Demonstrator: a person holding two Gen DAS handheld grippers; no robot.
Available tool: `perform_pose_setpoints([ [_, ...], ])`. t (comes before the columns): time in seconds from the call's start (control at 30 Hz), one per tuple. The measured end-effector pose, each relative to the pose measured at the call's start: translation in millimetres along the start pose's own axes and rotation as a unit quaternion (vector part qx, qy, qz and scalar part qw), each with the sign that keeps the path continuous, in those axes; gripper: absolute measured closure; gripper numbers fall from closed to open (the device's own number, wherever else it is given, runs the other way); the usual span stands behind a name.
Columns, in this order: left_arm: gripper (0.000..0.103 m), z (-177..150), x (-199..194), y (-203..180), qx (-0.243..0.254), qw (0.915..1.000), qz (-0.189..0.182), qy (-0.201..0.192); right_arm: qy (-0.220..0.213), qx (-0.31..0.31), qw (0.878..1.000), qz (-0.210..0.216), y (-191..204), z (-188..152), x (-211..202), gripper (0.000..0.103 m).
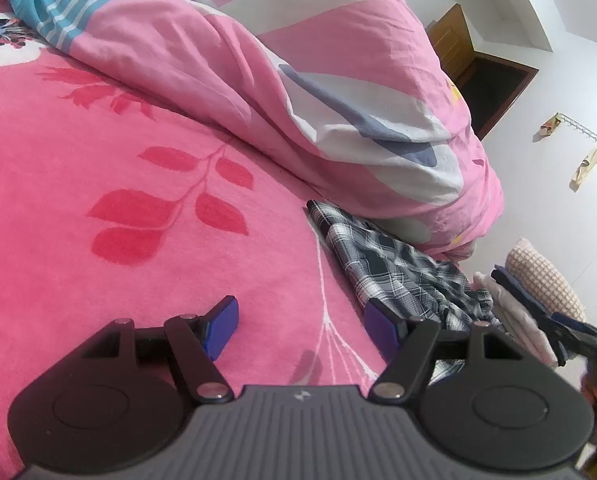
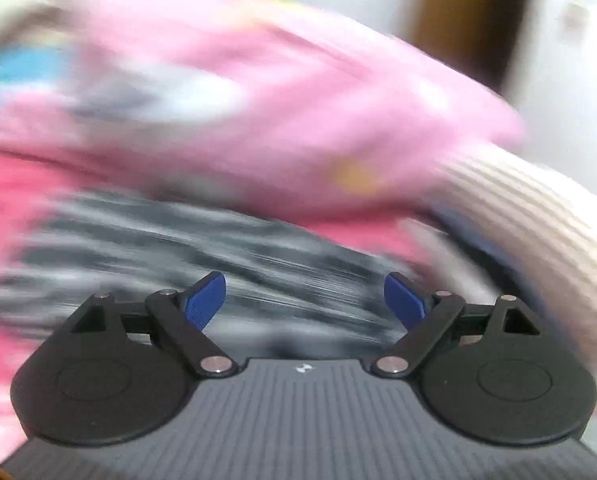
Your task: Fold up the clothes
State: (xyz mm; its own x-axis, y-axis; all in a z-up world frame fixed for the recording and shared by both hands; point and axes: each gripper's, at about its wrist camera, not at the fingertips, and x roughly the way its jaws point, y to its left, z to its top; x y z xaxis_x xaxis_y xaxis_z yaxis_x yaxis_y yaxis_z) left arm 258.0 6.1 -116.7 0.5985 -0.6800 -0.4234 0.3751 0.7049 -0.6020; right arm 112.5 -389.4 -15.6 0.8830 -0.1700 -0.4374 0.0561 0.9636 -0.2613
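Plainly, the left gripper (image 1: pixel 302 330) hangs low over the bed (image 1: pixel 98 160), its jaws standing apart with nothing between them; only the pink blanket with its red leaf print shows in the gap; the blue right pad (image 1: pixel 380 330) sits just beside the near edge of the plaid shirt (image 1: pixel 394 268), though whether it touches the cloth cannot be told. That shirt, black, white and grey, lies crumpled on the bed, right of the gripper, its far corner reaching toward the quilt (image 1: pixel 298 80); the quilt, pink with white, grey and blue shapes, is heaped across the back of the bed and droops over its right side. Beyond the shirt, at the bed's right edge, a stack of folded clothes (image 1: pixel 534 292) lies, a pink checked piece on top, dark and pale pieces beneath; a dark blurred shape crosses the lower right corner of the left view and cannot be made out. Farther off stand a white wall, a brown door (image 1: pixel 454 40) and a rack (image 1: pixel 578 128) with pale cloths on it.

The right gripper (image 2: pixel 304 302) shows in a heavily blurred view; its jaws are spread wide and empty; the shirt (image 2: pixel 218 240) streaks below and ahead of them, the quilt (image 2: pixel 298 100) behind, a ribbed pale cloth (image 2: pixel 538 216) to the right.
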Motion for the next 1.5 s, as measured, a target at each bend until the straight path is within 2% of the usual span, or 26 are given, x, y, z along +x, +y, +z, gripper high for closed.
perform_pose_setpoints([
  [0.07, 0.032, 0, 0, 1, -0.002, 1.0, -0.001, 0.0, -0.027, -0.084, 0.994, 0.069, 57, 1, -13, 0.017],
  [0.13, 0.033, 1, -1, 1, -0.004, 1.0, -0.003, 0.001, -0.037, -0.173, 0.978, 0.11, 110, -3, -17, 0.017],
  [0.17, 0.033, 1, -1, 2, -0.007, 1.0, -0.005, 0.001, -0.04, -0.221, 0.966, 0.124, 135, -7, -15, 0.018],
  [0.3, 0.034, 4, -2, 5, -0.023, 0.9997, -0.008, 0.003, -0.031, -0.355, 0.926, 0.123, 187, -20, 9, 0.02],
  [0.4, 0.033, 10, 3, 3, -0.033, 0.9993, -0.009, 0.017, -0.015, -0.377, 0.915, 0.14, 199, -23, 29, 0.025],
  [0.47, 0.033, 19, 12, 1, -0.05, 0.998, -0.018, 0.035, -0.018, -0.372, 0.917, 0.143, 201, -20, 34, 0.025],
  [0.53, 0.033, 31, 27, -3, -0.065, 0.9959, -0.027, 0.057, -0.015, -0.369, 0.919, 0.135, 204, -18, 42, 0.034],
  [0.6, 0.033, 43, 52, -17, -0.048, 0.9955, -0.031, 0.076, -0.012, -0.368, 0.921, 0.124, 209, -17, 50, 0.044],
  [0.67, 0.034, 53, 87, -34, -0.021, 0.9942, -0.017, 0.104, -0.009, -0.367, 0.923, 0.118, 212, -19, 53, 0.051],
  [0.73, 0.038, 58, 124, -43, -0.024, 0.9902, 0.002, 0.138, -0.009, -0.368, 0.923, 0.108, 213, -21, 54, 0.052],
  [0.8, 0.038, 62, 144, -50, -0.021, 0.9913, 0.012, 0.13, -0.011, -0.382, 0.92, 0.087, 212, -24, 51, 0.053],
  [0.83, 0.043, 64, 152, -53, -0.022, 0.9914, 0.015, 0.128, -0.01, -0.388, 0.918, 0.079, 212, -25, 53, 0.054],
  [0.9, 0.058, 67, 165, -54, -0.032, 0.9912, 0.02, 0.127, -0.005, -0.387, 0.919, 0.072, 210, -27, 57, 0.055],
  [0.93, 0.074, 66, 171, -54, -0.037, 0.9911, 0.024, 0.126, -0.003, -0.385, 0.92, 0.073, 209, -28, 59, 0.056],
  [0.97, 0.089, 65, 176, -53, -0.041, 0.991, 0.03, 0.124, -0.001, -0.386, 0.92, 0.071, 210, -29, 61, 0.062],
  [1.0, 0.092, 64, 179, -53, -0.045, 0.991, 0.032, 0.122, 0.001, -0.39, 0.918, 0.067, 211, -31, 63, 0.08],
  [1.03, 0.094, 63, 181, -53, -0.049, 0.9911, 0.033, 0.119, 0.004, -0.399, 0.915, 0.056, 213, -33, 66, 0.093],
  [1.07, 0.095, 62, 180, -54, -0.052, 0.9913, 0.035, 0.115, 0.002, -0.412, 0.91, 0.04, 215, -38, 68, 0.096],
  [1.1, 0.096, 62, 179, -55, -0.055, 0.9916, 0.037, 0.111, -0.003, -0.42, 0.907, 0.03, 217, -40, 68, 0.096],
  [1.23, 0.098, 66, 166, -57, -0.059, 0.9937, 0.041, 0.086, -0.021, -0.418, 0.908, 0.012, 222, -33, 54, 0.097],
  [1.4, 0.098, 72, 141, -55, -0.071, 0.9933, 0.038, 0.083, -0.021, -0.391, 0.92, 0.013, 225, -14, 38, 0.097],
  [1.5, 0.098, 79, 112, -45, -0.068, 0.9939, 0.044, 0.076, -0.023, -0.366, 0.93, 0.035, 234, -2, 21, 0.097],
])
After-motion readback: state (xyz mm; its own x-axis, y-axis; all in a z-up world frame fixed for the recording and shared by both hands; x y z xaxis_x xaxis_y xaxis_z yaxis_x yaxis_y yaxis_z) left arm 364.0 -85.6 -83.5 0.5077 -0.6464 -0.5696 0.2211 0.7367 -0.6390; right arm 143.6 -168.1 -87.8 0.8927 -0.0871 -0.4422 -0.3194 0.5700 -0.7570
